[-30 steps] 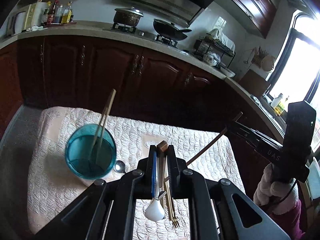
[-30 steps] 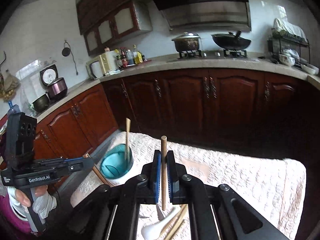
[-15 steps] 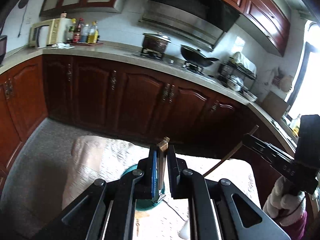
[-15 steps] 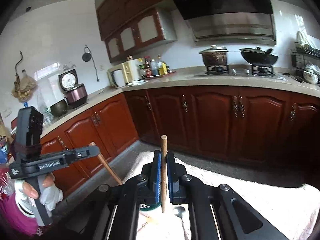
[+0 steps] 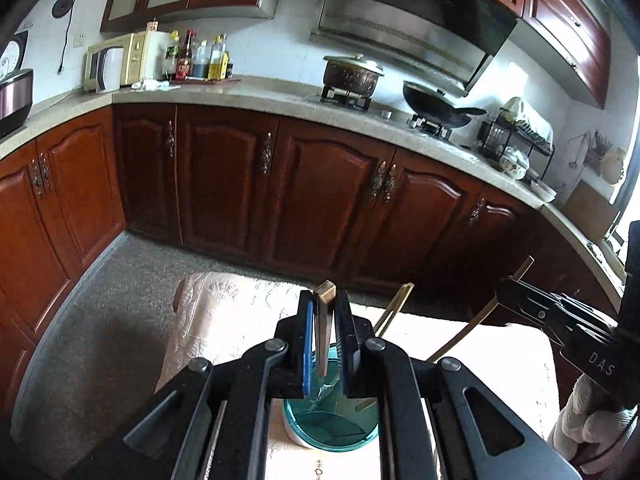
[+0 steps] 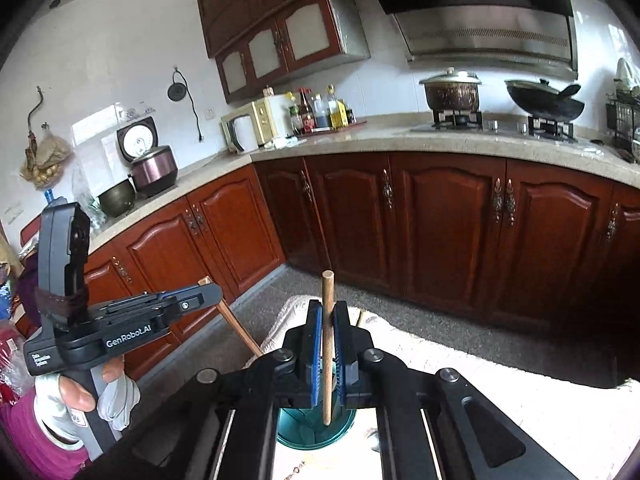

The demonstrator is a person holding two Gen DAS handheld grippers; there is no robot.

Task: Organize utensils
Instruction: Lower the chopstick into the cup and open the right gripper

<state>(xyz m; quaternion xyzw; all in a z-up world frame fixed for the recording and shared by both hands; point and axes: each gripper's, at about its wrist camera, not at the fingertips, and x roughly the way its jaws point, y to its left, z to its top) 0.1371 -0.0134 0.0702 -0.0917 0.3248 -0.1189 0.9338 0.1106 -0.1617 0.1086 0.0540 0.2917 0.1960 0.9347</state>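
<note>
Directly above the teal cup (image 5: 330,428), both grippers have arrived since a second ago, when they hung over loose cutlery on the quilted cloth (image 5: 208,320). Left gripper (image 5: 325,344) is pinching a flat wood-handled utensil (image 5: 323,320), its metal end over the cup mouth. Right gripper (image 6: 327,354) is pressed onto a round wooden stick (image 6: 327,344), tip at the rim. Judgement: drop-in comes next. Cup already holds chopsticks (image 5: 394,310) leaning out beyond it. Farther behind the cup, dark cabinets (image 5: 320,196).
</note>
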